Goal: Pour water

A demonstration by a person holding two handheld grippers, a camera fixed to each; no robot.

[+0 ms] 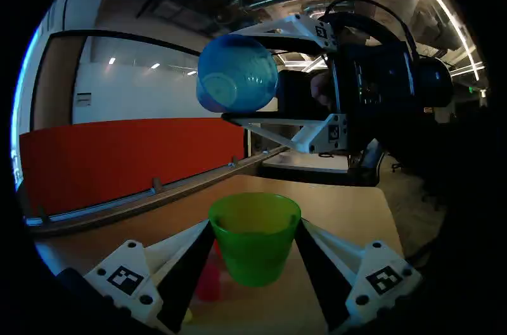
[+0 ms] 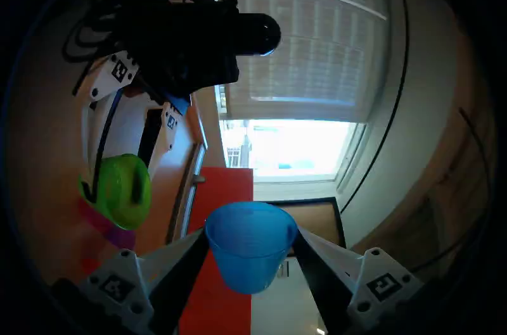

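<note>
In the left gripper view a green cup (image 1: 255, 243) stands upright between my left gripper's (image 1: 253, 227) fingers, which press on both its sides just over the wooden table (image 1: 345, 208). Above it hangs a translucent blue cup (image 1: 237, 75), tipped on its side in my right gripper (image 1: 228, 75), whose fingers lie one above the other. The right gripper view has the blue cup (image 2: 250, 252) clamped in the right gripper (image 2: 250, 237), and farther off at left the green cup (image 2: 120, 189) in the left gripper (image 2: 117, 183). I see no stream of water.
A pink cup (image 1: 209, 279) stands on the table beside the green one, low between the left fingers, also seen as a pink cup (image 2: 104, 227) under the green one. An orange-red partition (image 1: 127, 158) runs along the table's far edge. A bright window (image 2: 285, 145) lies beyond.
</note>
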